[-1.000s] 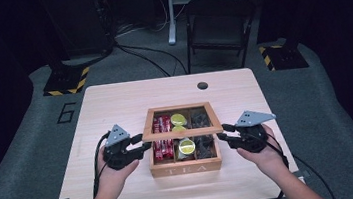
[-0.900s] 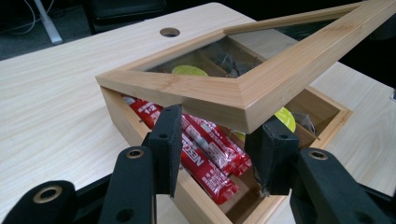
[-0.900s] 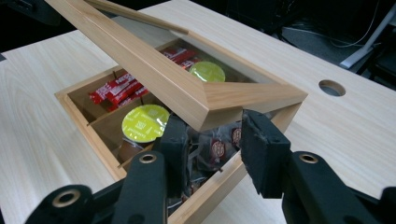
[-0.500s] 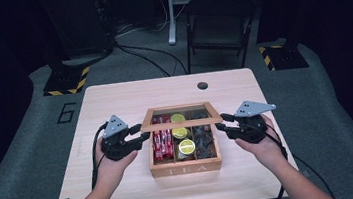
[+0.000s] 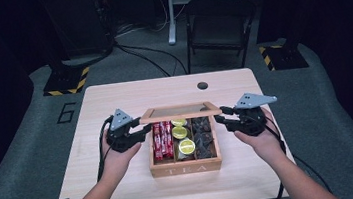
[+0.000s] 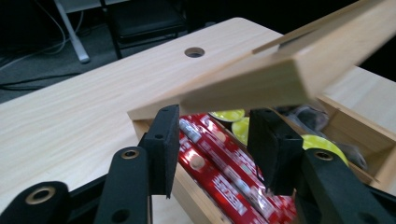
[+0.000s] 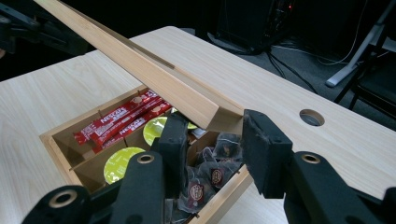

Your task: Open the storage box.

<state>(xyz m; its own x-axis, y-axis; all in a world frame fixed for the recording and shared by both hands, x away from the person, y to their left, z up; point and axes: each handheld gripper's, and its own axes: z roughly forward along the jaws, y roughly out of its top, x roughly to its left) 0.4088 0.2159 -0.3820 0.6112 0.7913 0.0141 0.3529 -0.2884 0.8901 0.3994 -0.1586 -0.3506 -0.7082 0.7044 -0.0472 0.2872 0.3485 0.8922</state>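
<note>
Wooden tea box (image 5: 186,167) sits mid-counter (image 5: 113,94), lid (image 5: 180,111) raised at an angle. Left claw (image 5: 144,130) at the lid's left end, right claw (image 5: 219,115) at its right end; both gape wide, lid edge between the jaws. Inside: red packets (image 5: 162,139), yellow-green capsules (image 5: 186,146), dark tea bags (image 5: 204,136).

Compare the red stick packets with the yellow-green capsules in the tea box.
The red stick packets are long and narrow, lying lengthwise in the left compartment; the yellow-green capsules are round, flat-topped discs in the middle compartment. The packets carry white lettering; the capsule tops look plain. Both sit inside the wooden tea box.
</note>
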